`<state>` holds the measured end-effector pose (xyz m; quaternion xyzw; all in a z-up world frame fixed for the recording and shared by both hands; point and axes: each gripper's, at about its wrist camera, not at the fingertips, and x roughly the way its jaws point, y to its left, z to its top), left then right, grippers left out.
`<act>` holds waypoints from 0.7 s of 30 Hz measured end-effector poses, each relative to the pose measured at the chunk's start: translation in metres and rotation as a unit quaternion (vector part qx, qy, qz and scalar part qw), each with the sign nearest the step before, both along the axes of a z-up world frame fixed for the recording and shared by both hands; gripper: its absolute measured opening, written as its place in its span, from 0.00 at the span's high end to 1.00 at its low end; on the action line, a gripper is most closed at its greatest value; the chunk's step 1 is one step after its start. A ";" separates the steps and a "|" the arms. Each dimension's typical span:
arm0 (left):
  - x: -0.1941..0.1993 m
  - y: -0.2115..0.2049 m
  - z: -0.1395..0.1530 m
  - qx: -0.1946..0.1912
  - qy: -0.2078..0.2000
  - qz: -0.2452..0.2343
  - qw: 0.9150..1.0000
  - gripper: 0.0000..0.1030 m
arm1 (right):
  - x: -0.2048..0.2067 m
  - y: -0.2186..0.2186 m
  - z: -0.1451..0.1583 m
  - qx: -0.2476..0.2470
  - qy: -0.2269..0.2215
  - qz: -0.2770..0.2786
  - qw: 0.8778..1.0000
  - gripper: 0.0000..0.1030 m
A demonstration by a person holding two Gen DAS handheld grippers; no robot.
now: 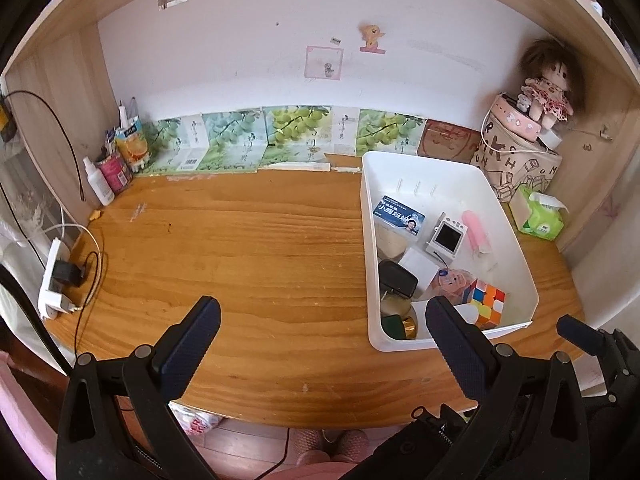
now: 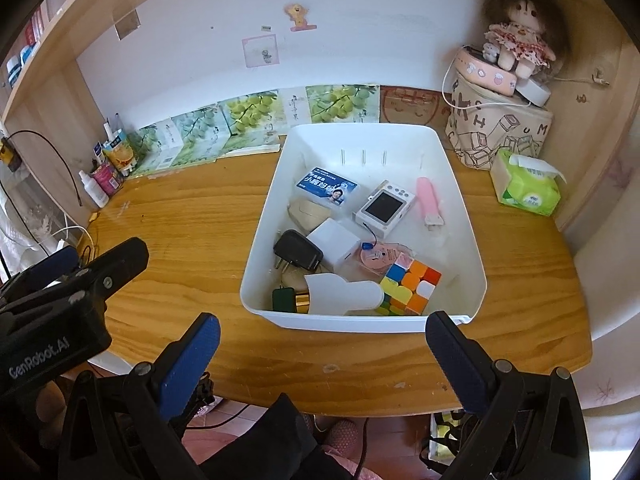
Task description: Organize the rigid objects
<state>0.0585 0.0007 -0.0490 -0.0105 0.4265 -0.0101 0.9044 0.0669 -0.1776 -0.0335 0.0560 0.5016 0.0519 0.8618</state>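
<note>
Where the desk (image 2: pixel 192 240) meets the left wall, we see a white spray bottle (image 2: pixel 93 190), a pink can (image 2: pixel 107 177) and an orange-printed pouch (image 2: pixel 119 155), their print too small to read. Along the back wall stands a row of flattened cartons (image 2: pixel 248 120) printed with green grapes and Chinese characters that we cannot make out. On the left gripper (image 1: pixel 318 324), seen from the right wrist view, the body reads "GenRobot.AI". Its jaws stand wide apart over bare desk, holding nothing and touching nothing.

Further right sits the white bin (image 2: pixel 460 184), where the rigid objects lie. At its back is a blue card (image 2: pixel 327 191) with white Chinese writing and a small portrait. Beside it are a small white camera (image 2: pixel 385 208) with a dark screen and a pink tube (image 2: pixel 428 202). Nearer us lie a black plug adapter (image 2: pixel 298 255), a white box (image 2: pixel 333 247), a green-and-gold bottle (image 2: pixel 290 300), a white scoop-shaped piece (image 2: pixel 344 294) and a stickerless Rubik's cube (image 2: pixel 412 284).

The right gripper (image 2: pixel 322 334) is also spread wide and empty, its fingertips just in front of the bin's near wall; whether they touch, we cannot tell. To the right stand a fabric box (image 2: pixel 500 136) printed with scattered capital letters, a doll (image 2: pixel 516 36) on top, and a green tissue pack (image 2: pixel 528 188).
</note>
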 end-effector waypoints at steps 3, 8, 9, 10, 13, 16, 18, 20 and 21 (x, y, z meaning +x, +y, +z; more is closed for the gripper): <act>-0.001 0.000 0.001 0.003 -0.003 -0.003 1.000 0.01 | 0.000 0.001 0.000 0.000 -0.001 -0.003 1.000 0.00; -0.002 -0.001 0.001 0.009 -0.005 -0.011 1.000 0.01 | -0.001 0.002 -0.001 -0.002 0.002 -0.007 1.000 0.00; -0.003 -0.001 0.002 0.011 -0.006 -0.013 1.000 0.01 | -0.001 0.003 -0.001 -0.003 0.003 -0.009 1.000 0.00; -0.003 -0.001 0.002 0.013 -0.008 -0.014 1.000 0.01 | -0.002 0.003 -0.001 -0.004 0.004 -0.010 1.000 0.00; -0.005 -0.001 0.003 0.015 -0.009 -0.016 1.000 0.01 | -0.003 0.004 -0.001 -0.007 0.005 -0.013 1.000 0.00; -0.007 -0.001 0.003 0.021 -0.010 -0.018 1.000 0.01 | -0.005 0.005 -0.001 -0.010 0.006 -0.015 1.000 0.00; -0.009 0.000 0.004 0.024 -0.013 -0.018 0.999 0.01 | -0.006 0.006 -0.001 -0.013 0.006 -0.016 1.000 0.00; -0.011 0.000 0.004 0.025 -0.014 -0.017 0.999 0.01 | -0.007 0.007 0.000 -0.015 0.006 -0.016 1.000 0.00; -0.011 0.000 0.004 0.025 -0.014 -0.016 0.999 0.01 | -0.008 0.007 -0.001 -0.016 0.006 -0.015 1.000 0.00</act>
